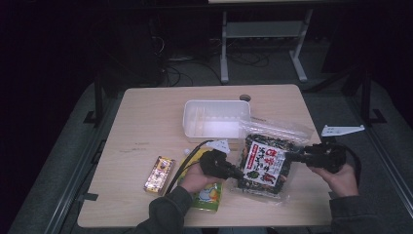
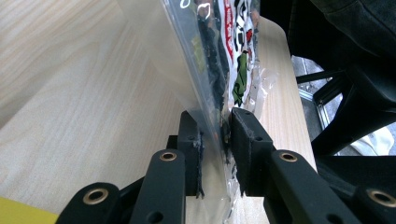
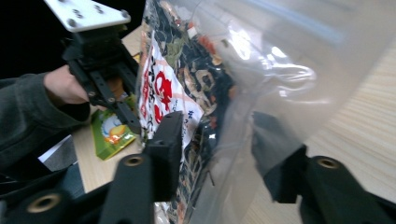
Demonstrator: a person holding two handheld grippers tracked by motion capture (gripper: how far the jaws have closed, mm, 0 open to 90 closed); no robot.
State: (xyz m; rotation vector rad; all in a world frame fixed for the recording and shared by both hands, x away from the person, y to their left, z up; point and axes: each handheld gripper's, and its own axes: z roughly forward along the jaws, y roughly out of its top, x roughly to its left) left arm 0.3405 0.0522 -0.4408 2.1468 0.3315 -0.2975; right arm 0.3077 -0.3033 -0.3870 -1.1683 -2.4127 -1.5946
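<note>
A clear zip bag of dark snack mix with a red and white label (image 1: 265, 163) is held up over the wooden table (image 1: 146, 117), between my two grippers. My left gripper (image 1: 242, 173) is shut on the bag's near left edge. In the left gripper view its pads (image 2: 215, 128) pinch the plastic of the bag (image 2: 219, 42). My right gripper (image 1: 288, 156) comes in from the right. In the right gripper view its jaws (image 3: 217, 126) stand on either side of the bag (image 3: 187, 79), one against the label and the other behind the clear plastic, with a gap still showing.
A white plastic tub (image 1: 216, 119) stands behind the bag at mid-table. A yellow-green packet (image 1: 209, 195) lies under my left hand, and a small gold packet (image 1: 159, 174) lies to its left. The table's front edge is close to both hands.
</note>
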